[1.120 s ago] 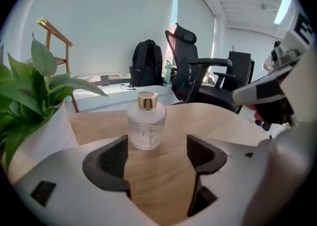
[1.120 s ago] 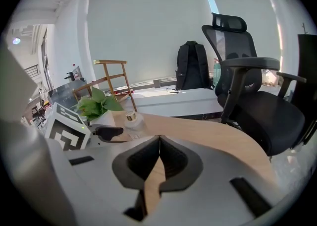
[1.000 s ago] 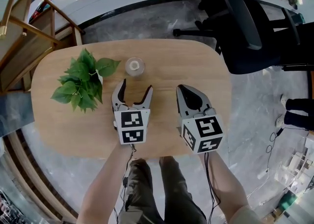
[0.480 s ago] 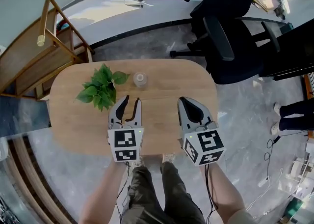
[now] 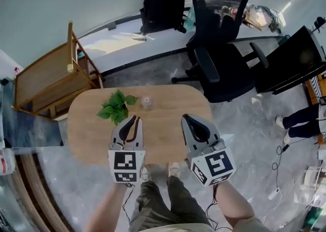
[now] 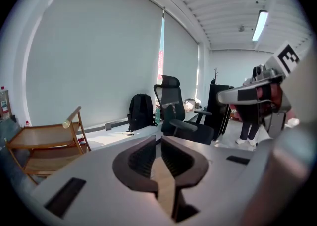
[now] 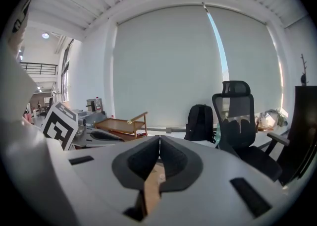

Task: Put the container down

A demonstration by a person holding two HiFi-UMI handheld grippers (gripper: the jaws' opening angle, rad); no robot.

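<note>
The container (image 5: 146, 103), a small clear jar, stands upright on the wooden table (image 5: 91, 139), just beside the plant (image 5: 116, 108) on its right as the head view shows it. No gripper touches the jar, and whether a leaf brushes it is too small to tell. The left gripper (image 5: 135, 118) hangs on the person's side of the plant. Its jaws have just been closing and now sit pressed together at the tips with nothing between them, only table showing through the gap in the left gripper view. The right gripper (image 5: 186, 118) is further right of the plant, past the jar. Its jaws are pressed together too and empty. Judged from how things lie, the jar is already set down and what remains is to finish cleanly. Both grippers look well above the plant and pointed out toward the room rather than at the jar, which is the safe place for them. To do this well, keep the closed tips away from the plant's leaves and the jar beside it, since a knock there could tip so small and light-looking a thing. Any lowering of the hands is best done on the person's side of the plant, over bare wood, with the jar left standing where it is.
</note>
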